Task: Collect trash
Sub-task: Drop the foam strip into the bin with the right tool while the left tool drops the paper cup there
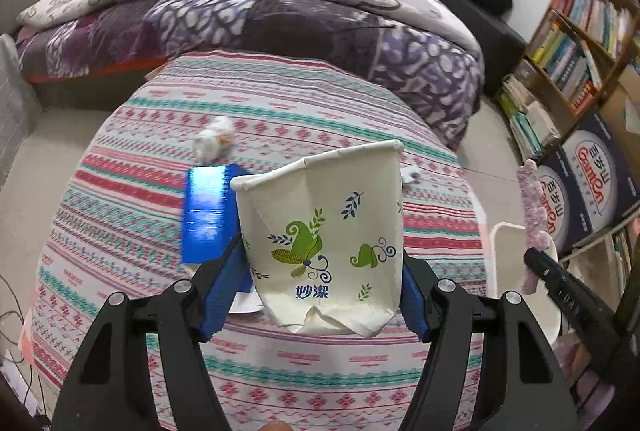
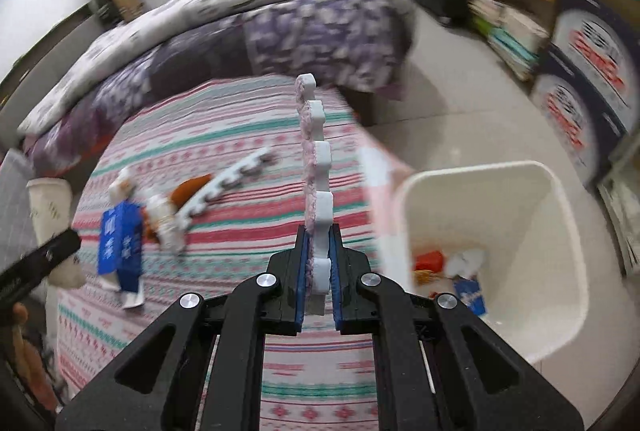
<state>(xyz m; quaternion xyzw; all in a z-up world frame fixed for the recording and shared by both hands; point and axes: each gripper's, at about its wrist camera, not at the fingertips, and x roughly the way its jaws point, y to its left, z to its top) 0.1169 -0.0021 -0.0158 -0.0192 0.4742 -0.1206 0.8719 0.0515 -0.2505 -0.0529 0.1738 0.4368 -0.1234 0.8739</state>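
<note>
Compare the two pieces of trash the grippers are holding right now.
The left gripper holds a crumpled paper cup, wide and hollow, so its jaws stand far apart; the right gripper pinches a thin foam strip, jaws nearly shut.
The paper cup is cream with green leaf prints; the foam strip is white with a pinkish fuzzy face and a notched edge.
The cup is dented at its base; the strip stands stiff and upright.
Both are lifted clear above the striped tablecloth.
</note>
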